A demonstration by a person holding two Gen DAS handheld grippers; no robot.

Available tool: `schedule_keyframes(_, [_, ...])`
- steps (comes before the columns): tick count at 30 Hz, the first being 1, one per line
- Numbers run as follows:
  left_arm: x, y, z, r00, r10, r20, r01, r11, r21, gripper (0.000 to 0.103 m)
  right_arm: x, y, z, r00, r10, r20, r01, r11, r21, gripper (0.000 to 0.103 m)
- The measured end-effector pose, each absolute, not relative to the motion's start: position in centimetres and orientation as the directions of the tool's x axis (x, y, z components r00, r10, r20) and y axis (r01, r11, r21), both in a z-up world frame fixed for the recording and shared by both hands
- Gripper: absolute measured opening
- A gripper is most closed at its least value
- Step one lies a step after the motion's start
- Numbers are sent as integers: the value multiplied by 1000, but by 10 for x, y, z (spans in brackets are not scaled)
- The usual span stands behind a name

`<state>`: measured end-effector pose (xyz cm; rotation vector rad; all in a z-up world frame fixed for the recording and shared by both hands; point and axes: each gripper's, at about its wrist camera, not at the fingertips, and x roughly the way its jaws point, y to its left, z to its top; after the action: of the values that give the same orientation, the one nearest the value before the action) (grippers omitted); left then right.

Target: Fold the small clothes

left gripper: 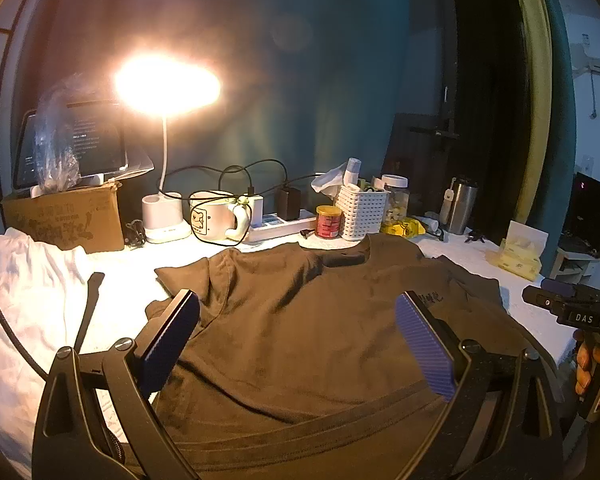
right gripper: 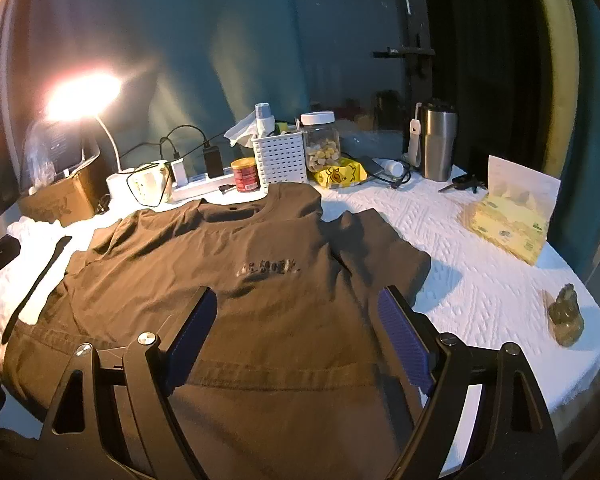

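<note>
Left wrist view: the left gripper (left gripper: 298, 340) hovers with its blue pads wide apart and nothing between them, over the lower half of a brown shirt (left gripper: 300, 320) spread flat across the middle of the frame on a white cloth (left gripper: 540, 320). At the right edge a hand (left gripper: 594, 372) holds the right gripper's handle. A lamp (left gripper: 168, 84) glares at upper left.

Right wrist view: the right gripper (right gripper: 298, 336) is likewise wide and empty, above the shirt's (right gripper: 240, 280) hem at lower centre; the collar lies toward the clutter at the top. The shirt looks light, soft and limp — it should drape and crease easily, so a pinch at the hem corners or sleeve edges seems best.
</note>
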<state>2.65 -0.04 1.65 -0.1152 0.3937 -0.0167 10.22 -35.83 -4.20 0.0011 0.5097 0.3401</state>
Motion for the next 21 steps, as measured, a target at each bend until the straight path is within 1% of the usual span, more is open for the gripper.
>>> schedule_keyframes(21, [90, -15, 32, 899, -23, -438, -15, 996, -82, 97, 169, -374, -31, 802, 325, -501, -310, 944, 115, 85])
